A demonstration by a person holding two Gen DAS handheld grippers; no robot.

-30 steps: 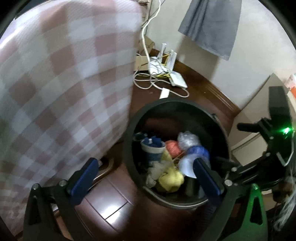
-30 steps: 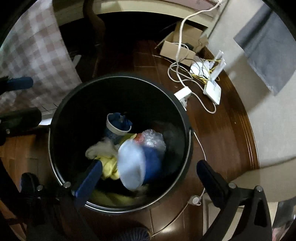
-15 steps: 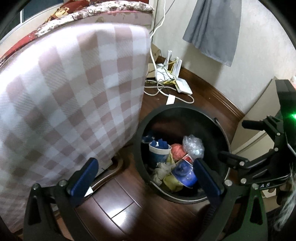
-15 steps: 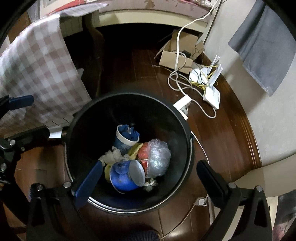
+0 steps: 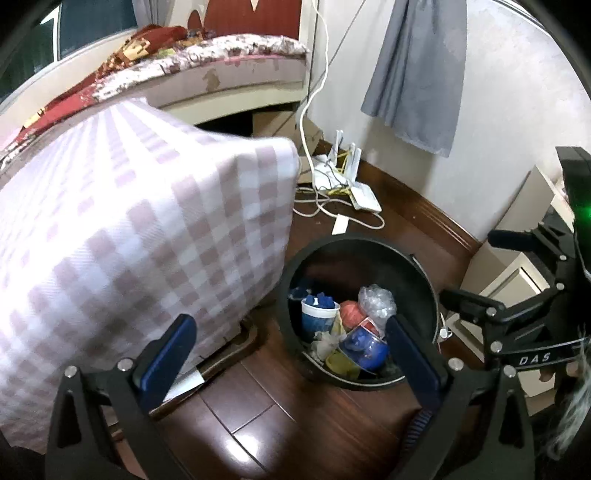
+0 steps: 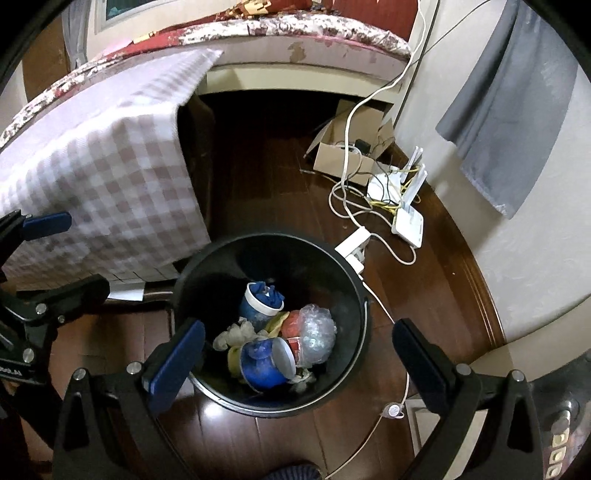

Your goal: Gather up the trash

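A round black trash bin point(image 6: 354, 291) point(image 5: 424, 269) stands on the dark wood floor. Inside lie a blue cup on its side point(image 6: 264, 363) point(image 5: 364, 350), an upright blue-and-white cup point(image 6: 258, 301) point(image 5: 317, 314), a crumpled clear plastic wrap point(image 6: 316, 332) point(image 5: 376, 299), something red point(image 5: 351, 312) and yellow scraps point(image 6: 232, 360). My right gripper point(image 6: 295, 363) hangs open above the bin with nothing between its fingers. My left gripper point(image 5: 288, 356) is open and empty too, above the bin's left rim. Its frame point(image 6: 40, 306) shows at the left of the right wrist view.
A table under a pink checked cloth point(image 5: 140, 236) point(image 6: 103, 173) stands close to the bin's left. White routers and tangled cables point(image 6: 399, 199) point(image 5: 343, 177) lie by the wall, beside a cardboard box point(image 6: 347, 155). A bed point(image 6: 258, 29) is behind. A grey cloth point(image 5: 417, 74) hangs on the wall.
Both grippers have risen away from the bin, which now looks smaller. The blue cup that was falling now lies on its side among the trash.
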